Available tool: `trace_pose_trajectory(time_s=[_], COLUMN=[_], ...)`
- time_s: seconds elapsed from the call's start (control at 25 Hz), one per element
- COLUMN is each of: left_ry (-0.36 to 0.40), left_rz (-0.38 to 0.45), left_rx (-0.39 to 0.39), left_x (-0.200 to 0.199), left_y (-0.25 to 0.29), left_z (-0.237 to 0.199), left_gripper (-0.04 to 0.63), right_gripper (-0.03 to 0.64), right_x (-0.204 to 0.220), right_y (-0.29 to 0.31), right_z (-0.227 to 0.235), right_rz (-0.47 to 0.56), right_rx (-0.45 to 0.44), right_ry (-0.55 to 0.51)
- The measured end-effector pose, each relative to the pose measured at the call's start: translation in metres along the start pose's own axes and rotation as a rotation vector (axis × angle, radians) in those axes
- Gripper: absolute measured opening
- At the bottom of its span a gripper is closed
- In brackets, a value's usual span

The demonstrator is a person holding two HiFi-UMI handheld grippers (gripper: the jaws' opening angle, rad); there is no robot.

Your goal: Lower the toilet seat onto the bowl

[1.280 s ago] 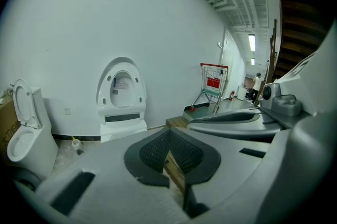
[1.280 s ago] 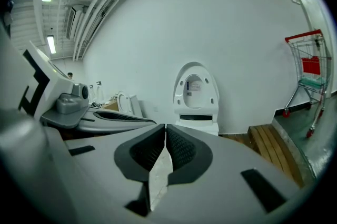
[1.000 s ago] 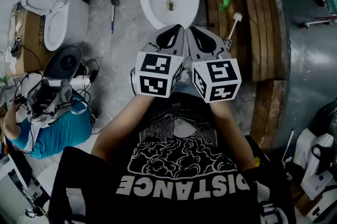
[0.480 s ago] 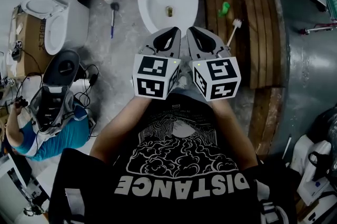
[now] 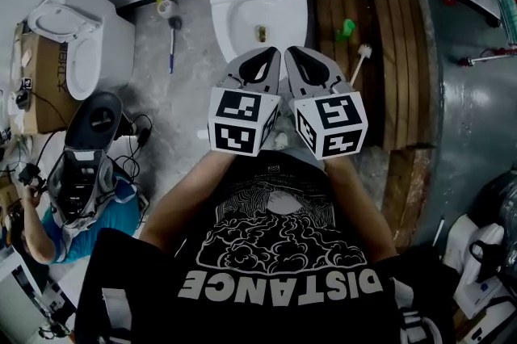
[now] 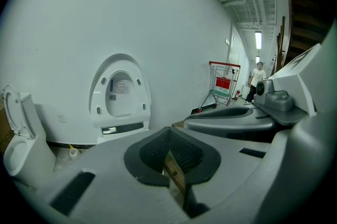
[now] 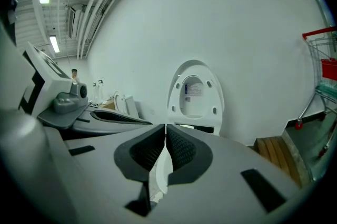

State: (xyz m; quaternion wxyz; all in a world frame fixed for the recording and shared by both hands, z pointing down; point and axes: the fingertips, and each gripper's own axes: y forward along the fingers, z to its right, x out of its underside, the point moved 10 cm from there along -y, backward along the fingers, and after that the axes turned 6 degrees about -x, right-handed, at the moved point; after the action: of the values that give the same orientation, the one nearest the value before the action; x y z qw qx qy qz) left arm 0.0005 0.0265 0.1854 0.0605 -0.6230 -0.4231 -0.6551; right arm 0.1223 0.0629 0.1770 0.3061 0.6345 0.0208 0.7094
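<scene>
Fingers [image 6: 150, 152] pressed together on nothing: my left gripper [image 5: 266, 60] and my right gripper [image 5: 297, 60], equally closed and empty, sit side by side at the front of the toilet bowl [image 5: 230, 11]. Behind the bowl the seat [image 6: 120, 92] stands upright against the wall [image 6: 174, 33].

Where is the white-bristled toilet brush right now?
In the head view, the white-bristled toilet brush lies on the wooden slatted platform to the right of the white toilet bowl, close to a small green object.
</scene>
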Motion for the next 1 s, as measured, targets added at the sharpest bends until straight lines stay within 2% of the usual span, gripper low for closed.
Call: trace_pose_trajectory(time_s=[0.68,1.0], left_ry=[-0.007,0.020], left_rz=[0.004,0.022], left_rx=[0.049,0.080], left_x=[-0.067,-0.096], left_y=[0.073,0.097], left_z=[-0.140,-0.178], left_gripper=[0.012,0.014], right_gripper=[0.020,0.020], right_x=[-0.080,-0.110], right_y=[0.143,0.178], right_z=[0.013,0.027], right_rz=[-0.017,-0.026], right_rx=[0.034,0.046], right_ry=[-0.035,-0.091])
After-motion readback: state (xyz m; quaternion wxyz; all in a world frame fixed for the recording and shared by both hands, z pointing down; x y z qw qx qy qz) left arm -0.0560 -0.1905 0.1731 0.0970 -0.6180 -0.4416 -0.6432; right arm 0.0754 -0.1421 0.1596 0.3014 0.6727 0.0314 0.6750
